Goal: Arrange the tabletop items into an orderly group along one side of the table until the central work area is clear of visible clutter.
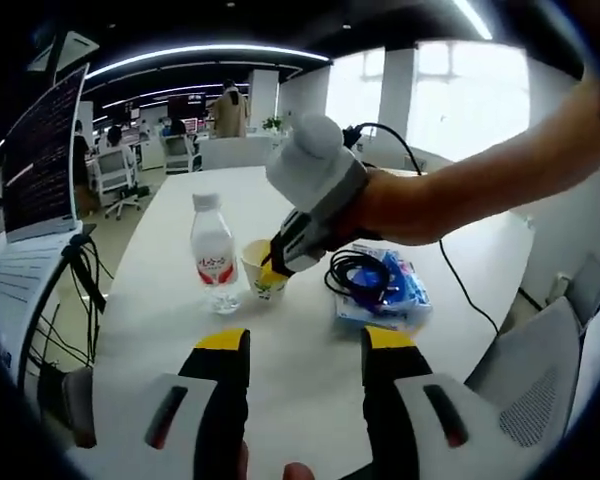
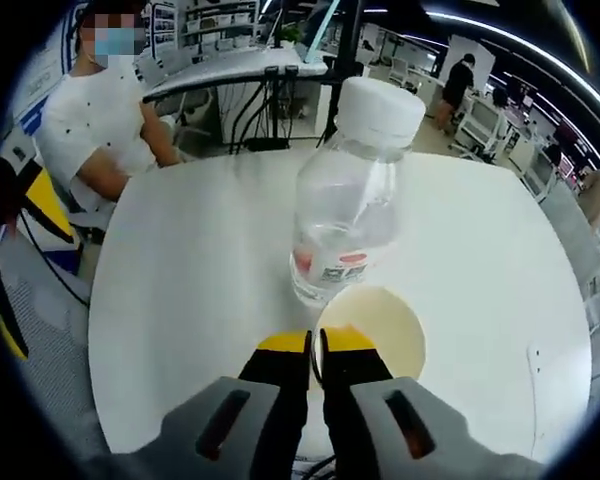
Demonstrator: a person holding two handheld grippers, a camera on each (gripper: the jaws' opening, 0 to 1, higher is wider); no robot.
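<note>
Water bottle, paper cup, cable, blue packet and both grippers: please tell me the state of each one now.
Water bottle: upright on the white table, white cap on, beside the cup.
Paper cup: upright, looks empty, rim pinched by the right gripper.
Right gripper: jaws shut on the cup rim.
Left gripper: jaws open, holding nothing.
Black cable: coiled, lying on the packet.
Blue packet: lying flat on the table.
</note>
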